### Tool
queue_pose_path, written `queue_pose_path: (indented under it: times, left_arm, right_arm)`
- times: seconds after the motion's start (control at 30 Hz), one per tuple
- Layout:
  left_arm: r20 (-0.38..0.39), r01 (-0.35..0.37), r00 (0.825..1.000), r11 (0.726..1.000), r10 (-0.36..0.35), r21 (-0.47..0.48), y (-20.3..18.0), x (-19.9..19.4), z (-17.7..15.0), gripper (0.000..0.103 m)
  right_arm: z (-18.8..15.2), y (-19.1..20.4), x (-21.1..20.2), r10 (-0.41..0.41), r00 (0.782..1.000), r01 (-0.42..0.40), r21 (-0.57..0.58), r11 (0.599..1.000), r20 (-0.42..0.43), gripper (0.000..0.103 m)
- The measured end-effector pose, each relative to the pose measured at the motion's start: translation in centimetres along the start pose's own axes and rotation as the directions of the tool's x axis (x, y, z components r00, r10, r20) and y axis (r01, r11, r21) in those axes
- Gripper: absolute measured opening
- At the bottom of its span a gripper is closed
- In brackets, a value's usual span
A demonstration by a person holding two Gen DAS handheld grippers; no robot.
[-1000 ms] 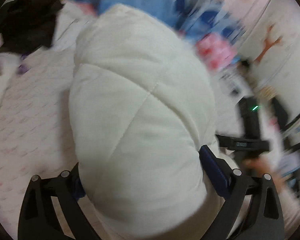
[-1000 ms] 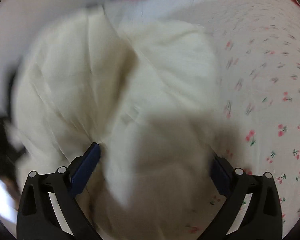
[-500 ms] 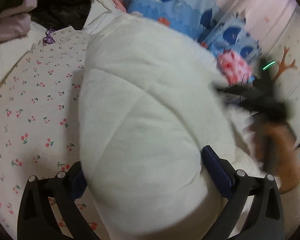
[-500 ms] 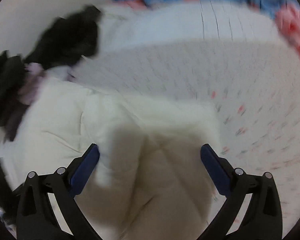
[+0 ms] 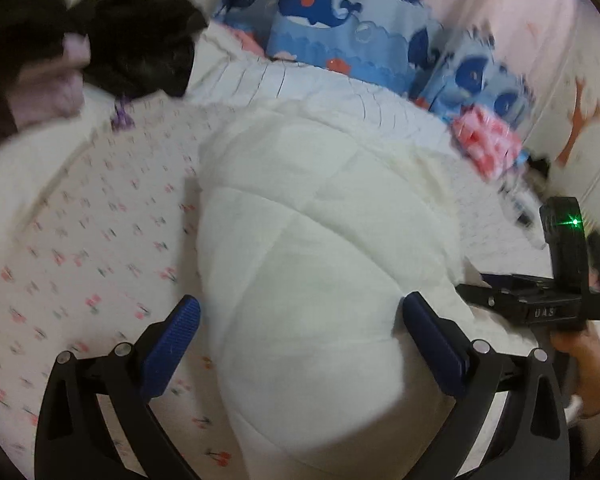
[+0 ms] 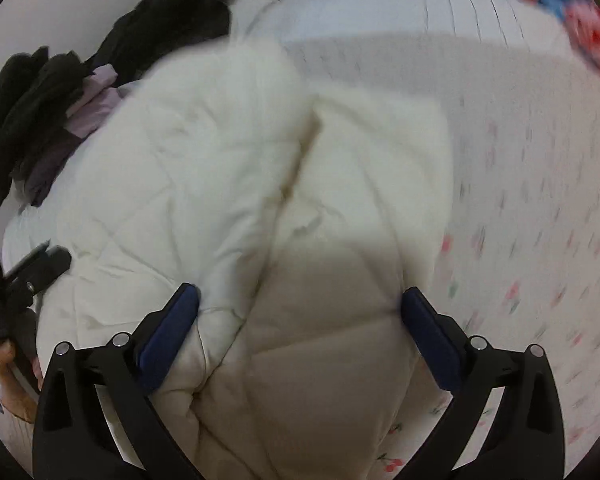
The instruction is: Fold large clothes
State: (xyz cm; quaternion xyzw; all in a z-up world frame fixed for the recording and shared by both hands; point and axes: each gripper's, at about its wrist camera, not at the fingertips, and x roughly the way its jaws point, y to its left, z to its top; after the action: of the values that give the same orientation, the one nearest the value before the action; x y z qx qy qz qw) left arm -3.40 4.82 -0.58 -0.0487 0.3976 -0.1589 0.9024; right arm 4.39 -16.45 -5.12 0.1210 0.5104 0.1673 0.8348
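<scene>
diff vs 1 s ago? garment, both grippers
The white quilted garment came down: a second ago it was lifted and filled the left wrist view; now it lies bunched on the cherry-print sheet. The left gripper and right gripper drew back slightly, jaws wide around its near end. Dark clothes stayed put.

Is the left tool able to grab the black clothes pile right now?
Probably not yet. The left tool is wide open around the puffy white coat, which bulges between its fingers. The black clothes lie far back on the bed, beyond it.
</scene>
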Motion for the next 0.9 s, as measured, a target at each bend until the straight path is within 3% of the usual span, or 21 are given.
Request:
queue_pose_path:
  times: [0.03,0.1,0.17,0.23,0.3,0.4,0.5,0.67,0.73,0.77,0.83,0.9]
  left_arm:
    - [0.024,-0.04,0.999,0.998,0.039,0.05,-1.0,-0.2,-0.2,0.097]
    - [0.075,-0.118,0.991,0.987,0.111,0.106,-2.2,-0.8,-0.3,0.097]
    - [0.102,-0.171,0.982,0.975,0.157,0.143,-2.7,-1.1,-0.2,0.097]
    - [0.115,-0.197,0.977,0.969,0.181,0.151,-2.8,-1.4,0.0,0.097]
    - [0.113,-0.186,0.979,0.972,0.17,0.142,-2.6,-1.6,0.1,0.097]
    - [0.118,-0.206,0.975,0.965,0.188,0.164,-3.1,-2.0,0.2,0.097]
    - [0.134,-0.242,0.967,0.948,0.218,0.206,-3.9,-2.5,-0.1,0.097]
    - [0.149,-0.26,0.962,0.935,0.229,0.239,-4.4,-3.6,-0.5,0.097]
    - [0.154,-0.263,0.961,0.933,0.231,0.244,-4.4,-4.1,-0.6,0.097]
    - [0.158,-0.266,0.96,0.932,0.232,0.246,-4.5,-4.3,-0.7,0.097]
    - [0.163,-0.268,0.959,0.931,0.232,0.247,-4.5,-4.8,-0.7,0.097]
    - [0.167,-0.266,0.959,0.931,0.229,0.249,-4.5,-5.1,-0.8,0.097]
  right_arm:
    - [-0.3,-0.6,-0.1,0.019,1.0,-0.019,0.037,0.999,-0.009,0.097]
    - [-0.1,-0.1,-1.6,-0.034,0.999,0.033,0.036,0.999,0.014,0.097]
    - [-1.1,1.7,-4.7,-0.078,0.991,0.082,-0.027,0.996,0.108,0.097]
    - [-2.5,2.7,-6.4,-0.065,0.986,0.071,-0.036,0.997,0.157,0.097]
    - [-4.8,2.7,-5.2,-0.083,0.99,0.085,-0.014,0.996,0.114,0.097]
    - [-6.0,0.4,-1.9,-0.02,1.0,0.019,0.094,0.995,0.007,0.097]
    - [-5.6,0.5,-2.4,-0.026,1.0,0.025,0.062,0.998,0.013,0.097]
    - [-5.4,-0.8,-3.6,0.006,1.0,-0.008,0.105,0.994,0.016,0.097]
    - [-5.5,0.3,-5.8,-0.033,0.995,0.026,0.081,0.996,0.092,0.097]
    - [-5.5,1.0,-7.5,-0.053,0.984,0.045,0.05,0.998,0.173,0.097]
    - [-5.8,2.4,-9.8,-0.042,0.962,0.044,-0.003,0.999,0.271,0.097]
    - [-6.4,3.5,-10.4,-0.001,0.956,0.017,-0.053,0.998,0.293,0.097]
